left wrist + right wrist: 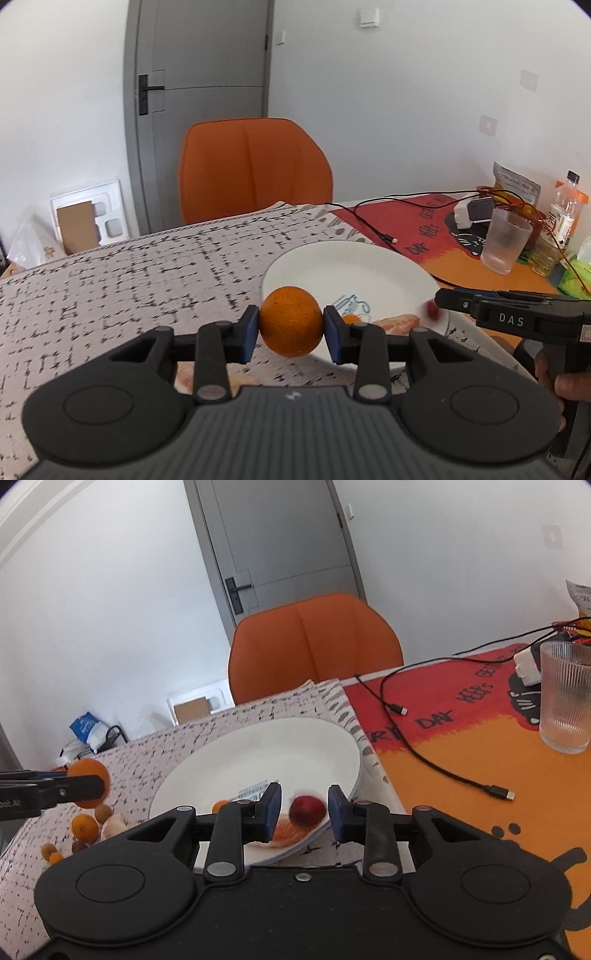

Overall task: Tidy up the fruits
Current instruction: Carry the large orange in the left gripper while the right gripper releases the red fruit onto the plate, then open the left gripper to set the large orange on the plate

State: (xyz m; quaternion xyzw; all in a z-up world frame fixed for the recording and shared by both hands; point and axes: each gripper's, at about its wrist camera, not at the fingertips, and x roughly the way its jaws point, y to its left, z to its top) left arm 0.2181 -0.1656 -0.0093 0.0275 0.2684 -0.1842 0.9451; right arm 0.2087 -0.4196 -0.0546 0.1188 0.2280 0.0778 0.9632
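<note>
A white-walled room with a grey door and an orange chair is seen behind a table covered by a black-and-white patterned cloth, with a red-and-orange mat adjoining it. A white plate is seen on the cloth, straight ahead of both grippers. The left gripper is closed on an orange, whose sides are pressed by the blue pads; the fruit is held clear of the cloth, just beside the plate's near-left rim. The right gripper is parted, no pad touching anything; a dark red fruit, slightly blurred, is seen between its fingers but apart from them, low in the plate next to a peeled citrus piece and a small orange fruit. Several small fruits are noted on the cloth to the left of the right gripper, below the held orange. A ribbed glass and a black cable are noted on the mat to its right.
</note>
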